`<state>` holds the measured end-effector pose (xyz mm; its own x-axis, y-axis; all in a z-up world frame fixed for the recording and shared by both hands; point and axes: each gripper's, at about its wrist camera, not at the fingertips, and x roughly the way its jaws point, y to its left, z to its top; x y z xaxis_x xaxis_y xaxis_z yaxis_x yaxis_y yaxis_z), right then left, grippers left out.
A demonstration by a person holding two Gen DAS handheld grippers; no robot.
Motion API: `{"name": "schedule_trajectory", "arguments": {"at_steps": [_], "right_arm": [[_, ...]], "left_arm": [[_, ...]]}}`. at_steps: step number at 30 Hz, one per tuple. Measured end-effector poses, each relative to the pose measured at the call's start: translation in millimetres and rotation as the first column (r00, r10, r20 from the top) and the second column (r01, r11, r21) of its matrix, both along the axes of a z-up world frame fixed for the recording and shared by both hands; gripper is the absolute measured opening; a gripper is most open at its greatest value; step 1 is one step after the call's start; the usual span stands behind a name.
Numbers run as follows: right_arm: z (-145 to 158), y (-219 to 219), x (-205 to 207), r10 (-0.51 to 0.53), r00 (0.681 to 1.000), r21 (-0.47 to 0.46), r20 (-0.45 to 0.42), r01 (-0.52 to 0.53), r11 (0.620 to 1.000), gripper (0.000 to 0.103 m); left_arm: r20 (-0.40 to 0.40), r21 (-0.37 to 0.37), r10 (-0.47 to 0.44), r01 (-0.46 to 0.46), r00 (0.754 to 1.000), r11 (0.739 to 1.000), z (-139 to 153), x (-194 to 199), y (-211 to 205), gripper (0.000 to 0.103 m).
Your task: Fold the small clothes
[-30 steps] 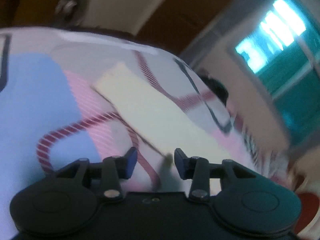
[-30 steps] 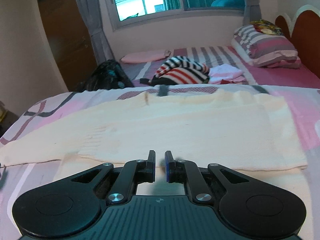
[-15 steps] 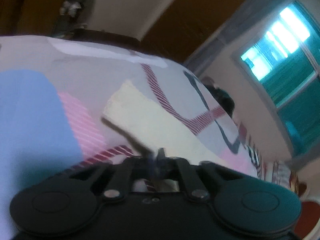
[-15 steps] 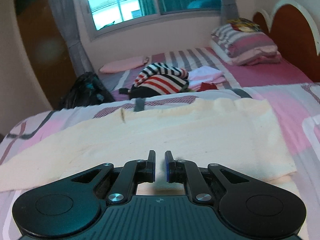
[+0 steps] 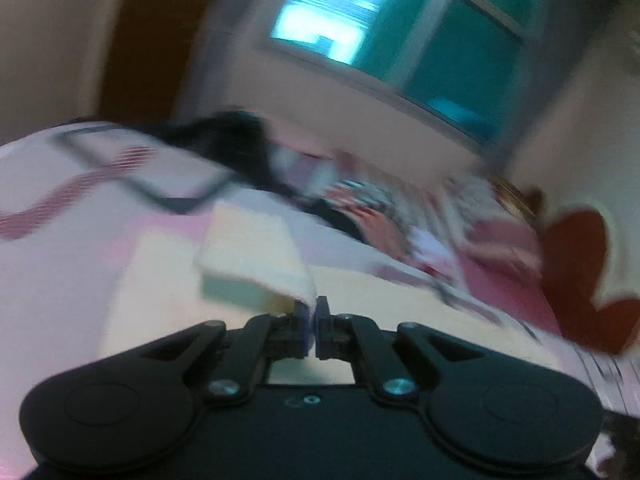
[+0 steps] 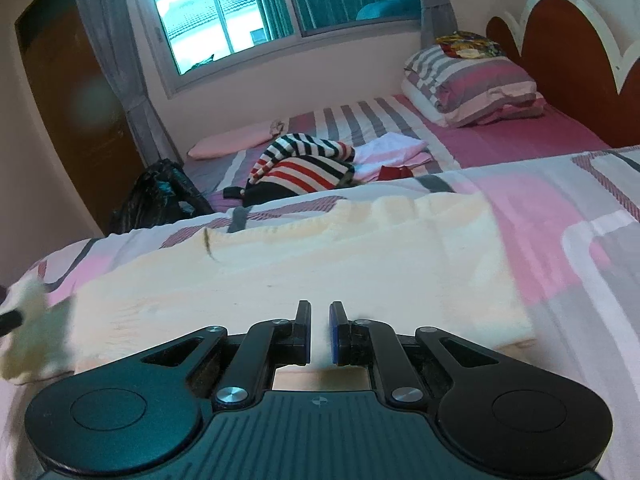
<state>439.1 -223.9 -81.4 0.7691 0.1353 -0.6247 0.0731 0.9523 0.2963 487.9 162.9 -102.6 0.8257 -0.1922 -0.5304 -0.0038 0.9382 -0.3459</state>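
Room: bedroom with a window (image 6: 248, 16) on the far wall and a dark red headboard (image 6: 568, 52) at far right.
Surface: patterned pink and grey bedspread (image 6: 568, 232).
Cream sweater (image 6: 304, 272): spread flat across the near bedspread.
Left gripper (image 5: 312, 316): pinched tight on a lifted end of the sweater; view blurred.
Right gripper (image 6: 320, 332): narrow gap, cream fabric showing between the fingers; whether it grips, I cannot tell.
Far bed: striped garment (image 6: 304, 164), striped pillow (image 6: 476, 84).

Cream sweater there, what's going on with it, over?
Left gripper shut on sleeve, lifted. Right gripper nearly closed over cream sweater. Nothing in the way.
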Motion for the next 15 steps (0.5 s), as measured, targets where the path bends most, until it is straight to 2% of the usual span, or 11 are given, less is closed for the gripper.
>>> {"name": "schedule_trajectory", "arguments": {"at_steps": [3,7,13,15], "right_arm": [[1.4,-14.9,-10.7,-0.011,1.0,0.018,0.005,0.011,1.0,0.009],[1.6,-37.0,-23.8,-0.047,0.999,0.049,0.016,0.047,0.998,0.009],[-1.0,-73.7,-43.1,-0.104,0.995,0.098,-0.002,0.103,0.99,0.009],[-1.3,-83.6,-48.9,-0.116,0.993,0.105,-0.005,0.116,0.988,0.009]], "left_arm": [[0.015,0.058,-0.123,0.122,0.992,0.991,7.6,9.3,-59.6,0.001],[-0.018,0.115,-0.249,0.249,0.968,0.962,0.5,15.4,-130.7,0.001],[-0.162,0.252,-0.322,0.355,0.933,0.9,-33.9,17.4,-205.1,0.002],[-0.182,0.291,-0.351,0.391,0.919,0.873,-44.1,14.1,-218.6,0.01]]}}
